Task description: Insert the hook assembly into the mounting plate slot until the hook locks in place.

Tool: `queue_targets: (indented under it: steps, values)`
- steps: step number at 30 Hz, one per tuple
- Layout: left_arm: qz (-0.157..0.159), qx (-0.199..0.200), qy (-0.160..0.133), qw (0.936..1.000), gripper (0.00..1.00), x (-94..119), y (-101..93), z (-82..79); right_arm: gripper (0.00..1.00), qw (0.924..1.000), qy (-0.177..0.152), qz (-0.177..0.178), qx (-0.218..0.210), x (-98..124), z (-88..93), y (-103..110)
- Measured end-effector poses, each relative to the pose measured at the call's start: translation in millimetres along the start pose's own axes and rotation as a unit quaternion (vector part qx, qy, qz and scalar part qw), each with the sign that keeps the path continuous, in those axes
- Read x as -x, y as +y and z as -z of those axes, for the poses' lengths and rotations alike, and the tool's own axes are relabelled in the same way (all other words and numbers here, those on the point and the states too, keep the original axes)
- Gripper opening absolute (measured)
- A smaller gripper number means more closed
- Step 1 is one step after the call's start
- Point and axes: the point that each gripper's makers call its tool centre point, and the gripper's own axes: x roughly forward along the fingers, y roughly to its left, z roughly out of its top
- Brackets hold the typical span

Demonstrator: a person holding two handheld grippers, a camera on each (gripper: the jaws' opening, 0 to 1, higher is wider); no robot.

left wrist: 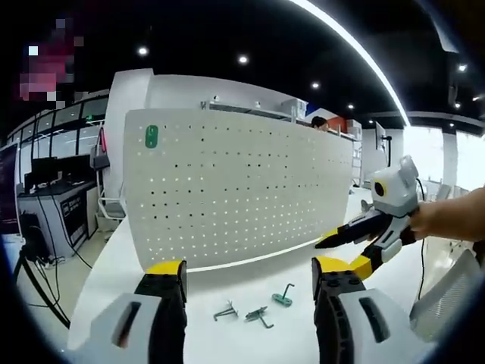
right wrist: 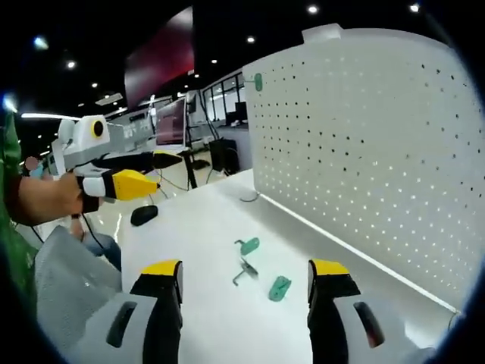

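White perforated mounting plate (left wrist: 227, 186) stands upright on my worktop (right wrist: 197, 235), with one green hook (left wrist: 151, 136) already seated near its upper corner. Three loose hook pieces (left wrist: 258, 307) lie flat on the worktop just in front of the plate. My left gripper (left wrist: 248, 277) hovers above them, jaws wide apart and holding nothing. My right gripper (right wrist: 246, 282) also gapes wide and empty over the same pieces.
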Motion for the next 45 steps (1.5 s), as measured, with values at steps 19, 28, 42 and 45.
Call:
queue_targets:
  steps: [19,28,42,45]
  values:
    - [0.023,-0.003,0.045,0.9987,0.67,-1.5,-12.4,30.1,0.61,0.9993,0.030,-0.017,0.013,-25.4,23.1,-6.5]
    - [0.035,-0.005,0.066,0.9972,0.67,-3.3,-20.5,43.6,0.57,0.9988,0.037,-0.030,0.010,-37.6,33.3,-7.5]
    - [0.041,0.000,0.100,0.9942,0.67,-2.4,-25.1,67.5,0.48,0.9973,0.054,-0.044,0.021,-60.3,49.1,-10.3]
    - [0.042,0.001,0.104,0.9937,0.67,-2.6,-26.0,70.1,0.46,0.9969,0.060,-0.044,0.027,-65.9,53.1,-12.1]
